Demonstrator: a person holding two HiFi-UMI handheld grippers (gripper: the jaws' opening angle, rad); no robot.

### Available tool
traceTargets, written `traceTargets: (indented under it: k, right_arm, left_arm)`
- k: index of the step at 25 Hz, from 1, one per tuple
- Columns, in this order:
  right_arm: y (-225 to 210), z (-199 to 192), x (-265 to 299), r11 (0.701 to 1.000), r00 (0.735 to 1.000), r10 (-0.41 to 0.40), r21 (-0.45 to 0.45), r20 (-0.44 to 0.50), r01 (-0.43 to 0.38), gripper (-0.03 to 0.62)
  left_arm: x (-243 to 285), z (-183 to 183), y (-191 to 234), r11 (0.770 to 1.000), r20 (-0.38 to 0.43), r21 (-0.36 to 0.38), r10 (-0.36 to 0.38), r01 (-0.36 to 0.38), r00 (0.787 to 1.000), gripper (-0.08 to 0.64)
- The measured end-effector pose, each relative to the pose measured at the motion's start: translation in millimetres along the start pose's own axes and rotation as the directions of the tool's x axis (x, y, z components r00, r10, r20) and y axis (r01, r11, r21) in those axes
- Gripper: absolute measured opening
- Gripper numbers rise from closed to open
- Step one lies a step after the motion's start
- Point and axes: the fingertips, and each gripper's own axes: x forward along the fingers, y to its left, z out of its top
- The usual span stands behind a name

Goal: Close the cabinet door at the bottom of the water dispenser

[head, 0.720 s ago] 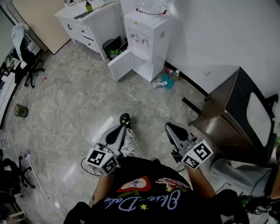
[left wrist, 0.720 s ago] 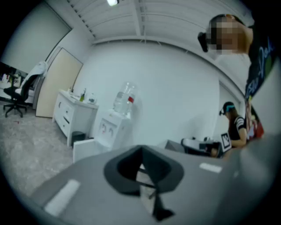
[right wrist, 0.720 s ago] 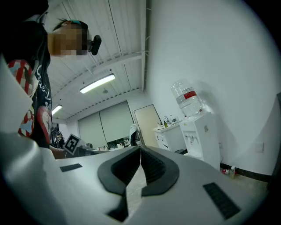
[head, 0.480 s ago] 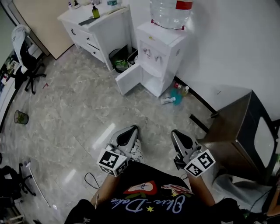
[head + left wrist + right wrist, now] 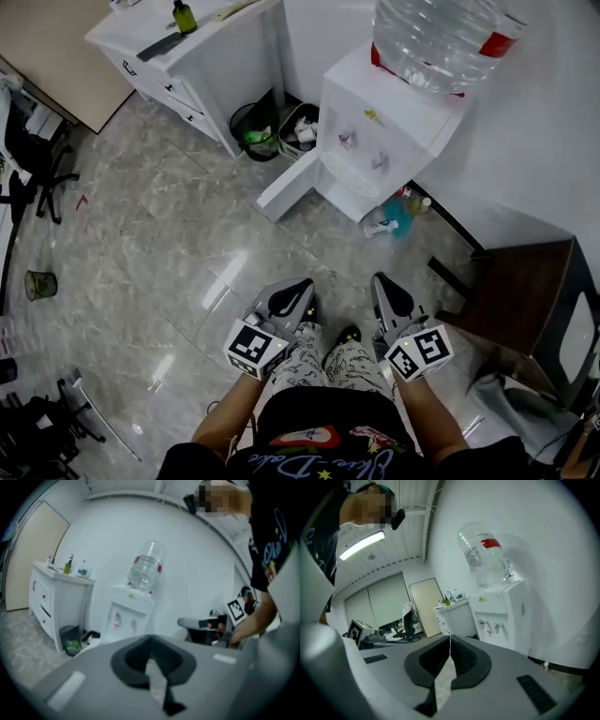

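Observation:
The white water dispenser stands against the wall with a clear bottle on top. Its bottom cabinet door hangs open, swung out to the left over the floor. My left gripper and right gripper are held side by side low in the head view, well short of the door, both shut and holding nothing. The left gripper view shows its jaws pressed together below the dispenser. In the right gripper view the jaws also meet, with the dispenser to the right.
A white drawer unit stands left of the dispenser, with a black bin and a second bin between them. Bottles lie on the floor at the dispenser's right. A dark brown cabinet is at the right, an office chair far left.
The person has walked toward the dispenser, so it and its open door now appear larger and closer. Both grippers stay shut and level in front of the body.

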Motion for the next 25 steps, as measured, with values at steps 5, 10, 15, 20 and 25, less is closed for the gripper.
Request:
traceTargets:
  k: [5, 10, 15, 20, 25]
  right_arm:
    - [-24.3, -87.8, 79.8, 0.993, 0.983, 0.092, 0.084, -0.161, -0.079, 0.017]
    - [-51.7, -112.0, 139.3, 0.985, 0.976, 0.171, 0.058, -0.132, -0.164, 0.017]
    - [-57.2, -128.0, 175.5, 0.964, 0.959, 0.264, 0.02, -0.098, -0.264, 0.017]
    - [-82.3, -154.4, 193.9, 0.952, 0.947, 0.303, 0.075, -0.103, -0.296, 0.017]
    - [-93.1, -169.3, 200.8, 0.943, 0.95, 0.305, 0.158, -0.069, -0.291, 0.017]
  left_arm:
    - [44.2, -46.3, 72.2, 0.994, -0.026, -0.071, 0.078, -0.08, 0.997, -0.001]
    - [109.5, -109.8, 171.2, 0.98, -0.064, -0.038, 0.194, -0.197, 0.979, -0.001]
    - [139.9, -170.9, 287.8, 0.953, -0.208, 0.138, 0.292, -0.268, 0.933, -0.002]
    - [148.8, -199.6, 379.6, 0.888, -0.286, 0.216, 0.455, -0.406, 0.843, -0.002]
    - [163.1, -214.9, 412.3, 0.866, -0.347, 0.319, 0.484, -0.384, 0.803, -0.002]
